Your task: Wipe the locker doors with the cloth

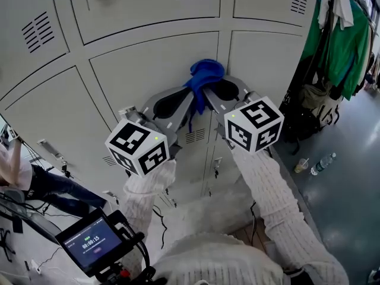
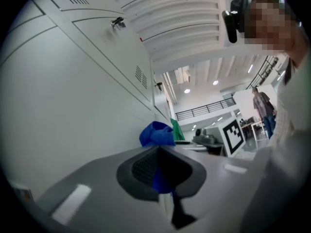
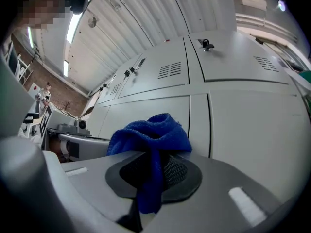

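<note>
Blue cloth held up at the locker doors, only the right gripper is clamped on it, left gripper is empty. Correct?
Not quite: the left gripper is not empty. The left gripper view shows its jaws shut on a fold of the blue cloth, just as the right gripper is. The rest holds: the cloth is held up at the locker doors.

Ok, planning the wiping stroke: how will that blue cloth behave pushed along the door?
Probably floppy: the blue cloth bunches above and droops below the shut right gripper. Its knit looks grippy, so it may drag and fold on the locker door.
</note>
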